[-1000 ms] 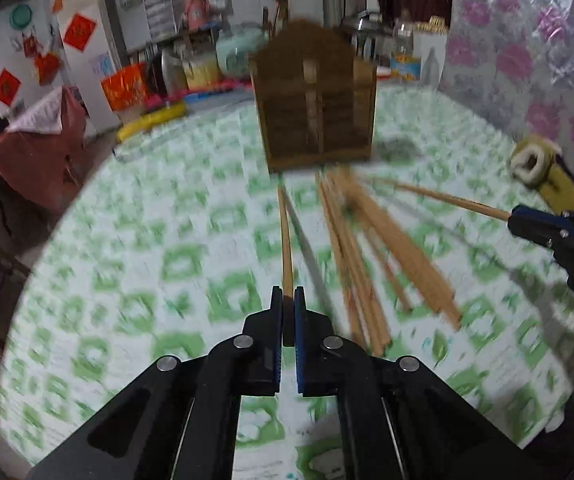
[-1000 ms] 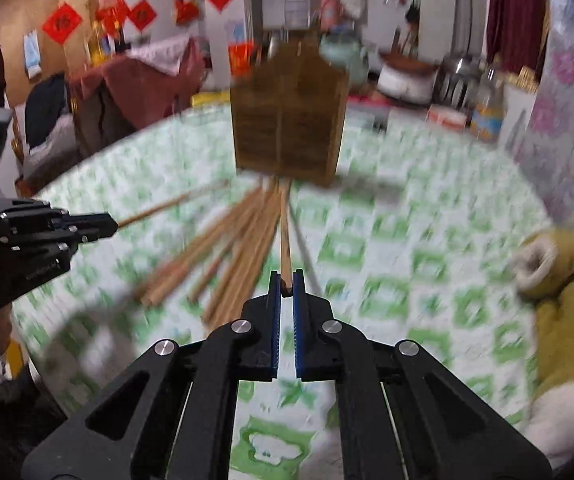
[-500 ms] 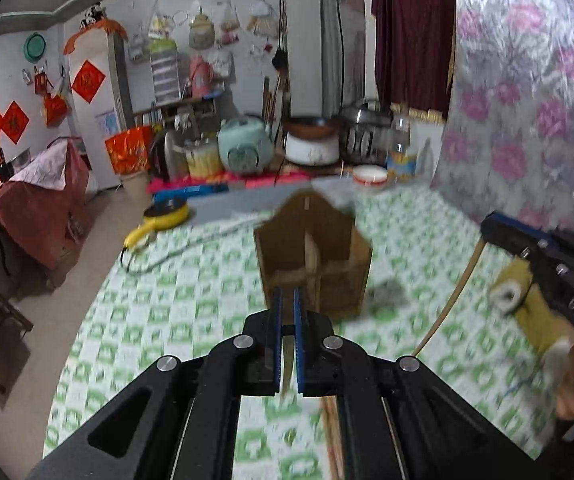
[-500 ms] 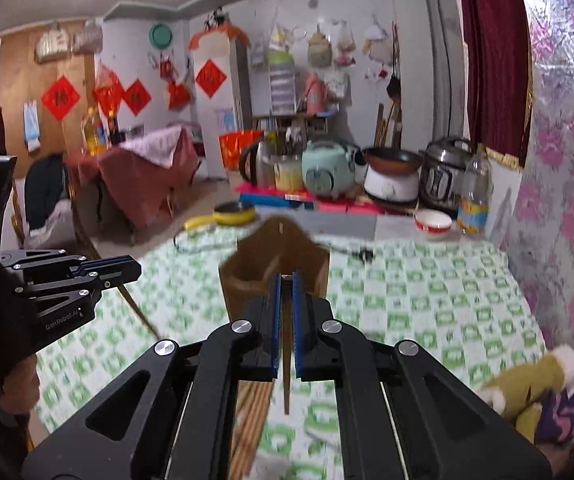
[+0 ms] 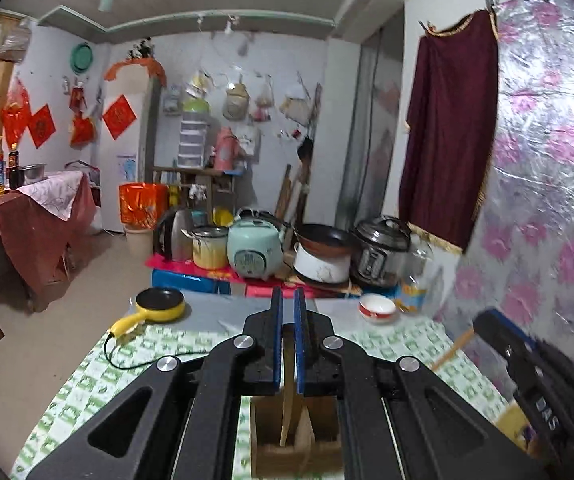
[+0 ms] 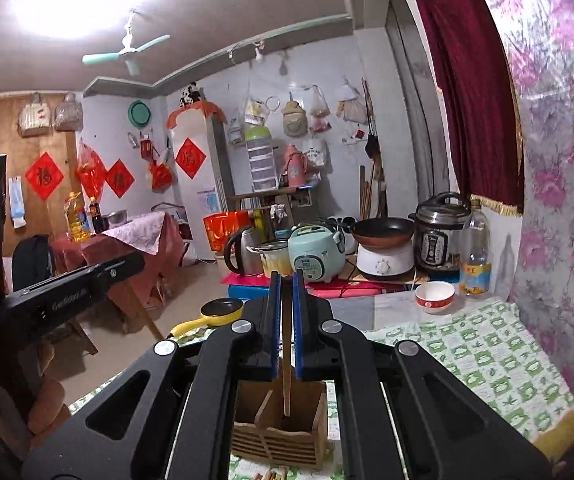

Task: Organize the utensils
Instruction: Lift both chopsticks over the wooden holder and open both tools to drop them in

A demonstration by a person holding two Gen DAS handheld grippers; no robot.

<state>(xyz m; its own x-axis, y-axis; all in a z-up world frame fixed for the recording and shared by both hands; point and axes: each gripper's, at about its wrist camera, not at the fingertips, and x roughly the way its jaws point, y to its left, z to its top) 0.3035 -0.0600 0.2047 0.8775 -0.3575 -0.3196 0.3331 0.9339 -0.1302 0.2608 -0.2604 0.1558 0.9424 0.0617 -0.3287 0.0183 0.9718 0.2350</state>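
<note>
The step in hand looks like dropping chopsticks into the wooden holder (image 6: 283, 436), the landmark here, which stands on the bench (image 6: 483, 356) under its green-checked cloth. Each claw is clamped on 1 chopstick held near upright, tip down. The right claw (image 6: 285, 320) grips its chopstick (image 6: 286, 376) with the tip hanging just above the holder's open top, over the compartment to the right of the slanted divider. The left claw (image 5: 288, 336) grips the other chopstick (image 5: 287, 404), whose tip already reaches down into the holder (image 5: 295, 444), close beside the central divider; which compartment it enters I cannot tell. The next move, as I judge it, calls for lowering each tip past the rim, clear of the divider, then parting the pads so the sticks slide in without bouncing out. The 2 claws work over the same small opening, so they could crowd each other; from the left wrist view the right claw (image 5: 527, 368) sits just to the right of the holder. More chopsticks (image 6: 271, 474) lie on the bench in front of the holder, so the sorting is not finished. Well behind the holder sit a yellow pan (image 6: 219, 310), a red-and-white bowl (image 6: 434, 297) and a row of cookers, none in the way.
</note>
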